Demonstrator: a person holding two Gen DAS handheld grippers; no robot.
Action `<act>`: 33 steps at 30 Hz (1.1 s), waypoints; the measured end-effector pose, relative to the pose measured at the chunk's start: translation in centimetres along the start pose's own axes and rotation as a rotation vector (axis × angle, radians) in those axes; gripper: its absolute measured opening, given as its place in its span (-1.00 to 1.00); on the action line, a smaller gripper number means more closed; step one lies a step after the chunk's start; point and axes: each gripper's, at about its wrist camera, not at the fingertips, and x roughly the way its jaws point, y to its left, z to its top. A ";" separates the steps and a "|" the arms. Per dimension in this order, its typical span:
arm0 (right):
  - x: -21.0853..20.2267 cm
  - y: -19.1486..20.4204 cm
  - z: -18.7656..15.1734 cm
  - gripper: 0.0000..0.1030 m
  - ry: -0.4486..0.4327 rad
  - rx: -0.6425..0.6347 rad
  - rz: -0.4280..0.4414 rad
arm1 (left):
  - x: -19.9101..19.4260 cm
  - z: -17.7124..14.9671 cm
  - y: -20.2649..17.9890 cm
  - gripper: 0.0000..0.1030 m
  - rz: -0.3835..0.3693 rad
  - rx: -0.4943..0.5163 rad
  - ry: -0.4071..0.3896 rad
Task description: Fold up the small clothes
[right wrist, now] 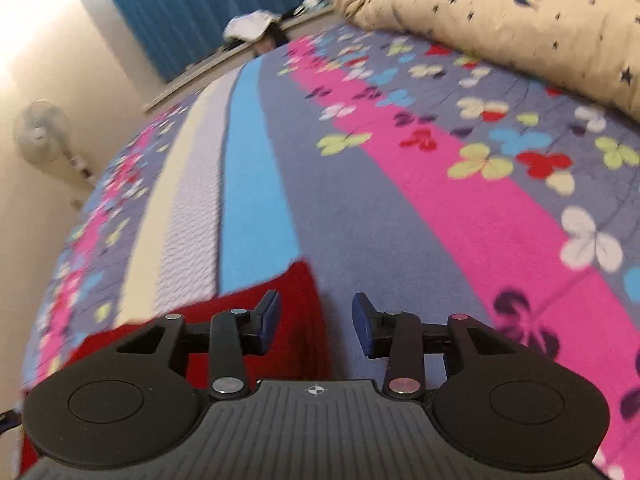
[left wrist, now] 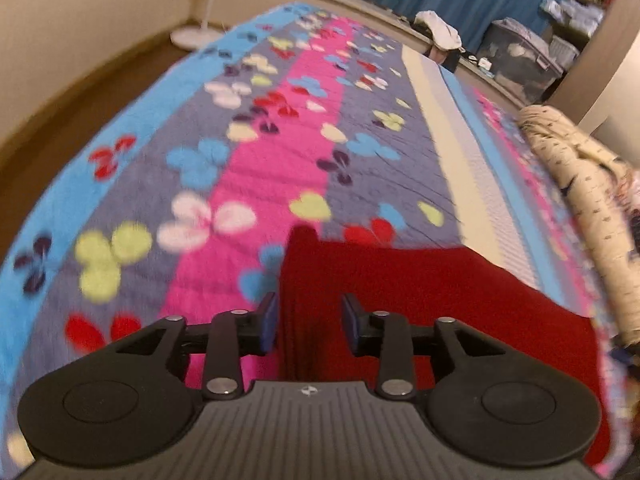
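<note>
We see a plain red cloth garment (left wrist: 420,300), matt and finely knit, lying on a fleecy striped bedspread with a clover print (left wrist: 240,168), soft and napped. Our left gripper (left wrist: 308,322) and right gripper (right wrist: 316,324) look like matt black plastic, with ribbed grey housings, shiny metal pivot pins and blue pads.
</note>
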 end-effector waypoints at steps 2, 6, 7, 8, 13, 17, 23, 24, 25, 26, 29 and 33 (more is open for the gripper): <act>-1.4 -0.5 -1.0 -0.10 0.068 -0.024 0.037 | -1.3 -1.1 0.2 0.03 -0.021 -0.022 0.077; -4.0 -1.0 -4.0 0.04 0.179 -0.094 0.034 | -3.9 -4.1 0.4 0.10 -0.074 0.000 0.171; -4.6 -1.2 -4.8 0.05 0.201 -0.108 0.029 | -4.3 -4.8 0.5 0.10 -0.085 -0.001 0.184; -5.1 -1.3 -5.5 0.05 0.219 -0.116 0.023 | -4.6 -5.7 0.7 0.10 -0.095 -0.006 0.196; -6.7 -1.4 -7.6 0.05 0.250 -0.154 0.033 | -4.7 -8.3 1.0 -0.02 -0.122 0.020 0.257; -6.8 -1.5 -8.0 -0.76 0.270 -0.177 0.074 | -5.4 -8.8 0.6 -0.71 -0.144 0.105 0.238; -12.1 -1.5 -6.5 -0.79 0.019 -0.128 0.266 | -9.0 -8.1 1.9 -0.73 -0.226 0.095 0.041; -12.1 -1.7 -6.6 -0.79 0.031 -0.138 0.248 | -8.1 -8.4 2.0 -0.72 -0.175 0.105 0.087; -11.1 -1.9 -7.0 -0.79 0.088 -0.153 0.180 | -6.7 -8.8 2.0 -0.72 -0.118 0.118 0.161; -9.6 -2.3 -7.6 -0.79 0.175 -0.162 0.110 | -5.2 -9.4 1.9 -0.72 -0.082 0.140 0.240; -6.5 -2.6 -9.3 -0.79 0.358 -0.217 0.007 | -3.8 -10.2 0.7 -0.70 -0.037 0.228 0.308; -7.8 -2.0 -9.0 -0.73 0.302 -0.249 0.027 | -4.8 -9.2 1.3 -0.50 -0.026 0.166 0.259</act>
